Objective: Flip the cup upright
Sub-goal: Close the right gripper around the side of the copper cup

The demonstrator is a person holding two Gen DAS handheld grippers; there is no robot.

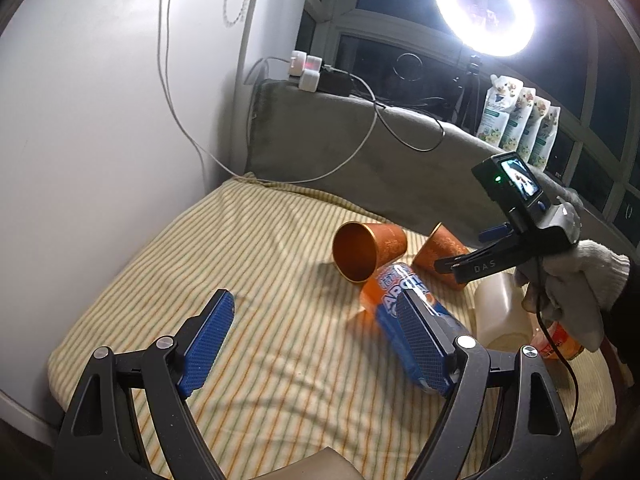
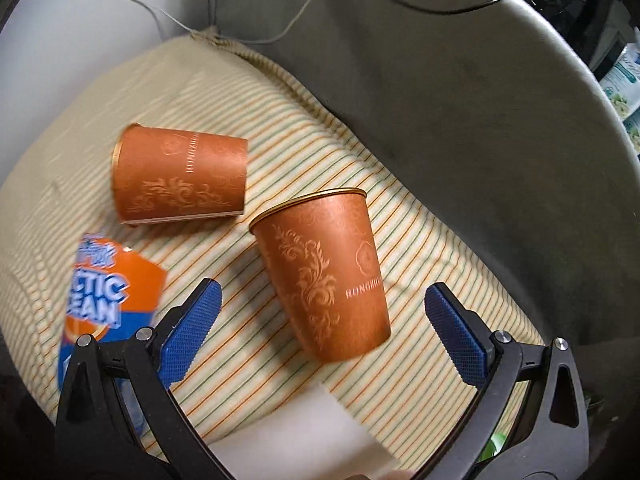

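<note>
Two orange patterned cups sit on a striped cushion (image 1: 256, 360). One cup (image 1: 366, 250) (image 2: 180, 176) lies on its side, with its mouth toward my left camera. The other cup (image 1: 438, 252) (image 2: 324, 276) stands tilted with its rim up. My right gripper (image 2: 324, 328) is open, with its blue pads on either side of that cup's lower part and not touching it. It also shows in the left wrist view (image 1: 452, 270), held by a gloved hand. My left gripper (image 1: 316, 340) is open and empty above the cushion.
A blue and orange bottle (image 1: 404, 312) (image 2: 104, 304) lies next to the cups. A white container (image 1: 500, 312) (image 2: 304, 436) lies near the right gripper. A grey padded backrest (image 1: 360, 152) borders the cushion. Cables, chargers, a ring light (image 1: 486, 6) and pouches stand behind it.
</note>
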